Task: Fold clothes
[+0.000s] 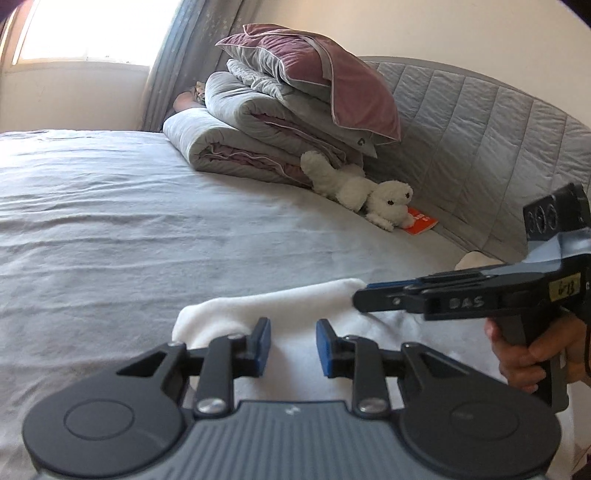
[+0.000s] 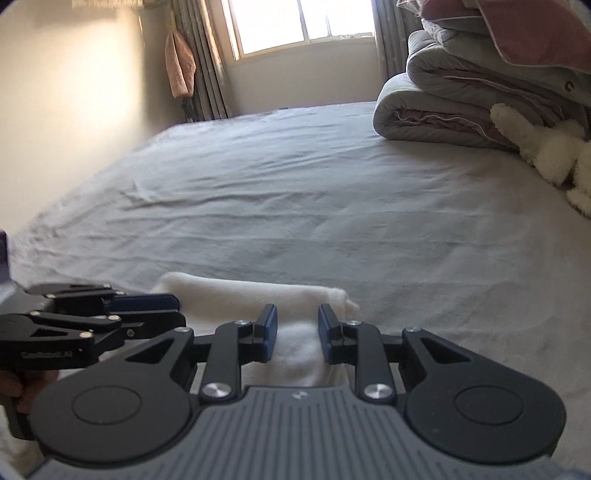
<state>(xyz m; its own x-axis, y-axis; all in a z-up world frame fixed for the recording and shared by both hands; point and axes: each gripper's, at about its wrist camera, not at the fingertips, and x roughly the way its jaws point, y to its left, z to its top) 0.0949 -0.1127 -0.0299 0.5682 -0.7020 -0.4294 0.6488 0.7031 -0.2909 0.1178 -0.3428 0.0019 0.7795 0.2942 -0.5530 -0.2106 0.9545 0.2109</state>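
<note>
Lying beside the plush seal (image 1: 373,195), an orange booklet (image 1: 421,220) shows only leftward; both hand-held grippers gape empty.

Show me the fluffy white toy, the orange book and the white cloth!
fluffy white toy (image 1: 388,201), left wrist view, on its head.
orange book (image 1: 421,224), left wrist view, on its cover.
white cloth (image 2: 258,291), right wrist view, on its folded far edge.

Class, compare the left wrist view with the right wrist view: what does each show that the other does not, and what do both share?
Only the left wrist view shows the quilted headboard, the orange book and the toy's face.
Only the right wrist view shows the pink garment hanging by the curtain.
Both show the white cloth on the bed, the stacked bedding, the plush toy, the window, and the left gripper and right gripper, jaws apart.
</note>
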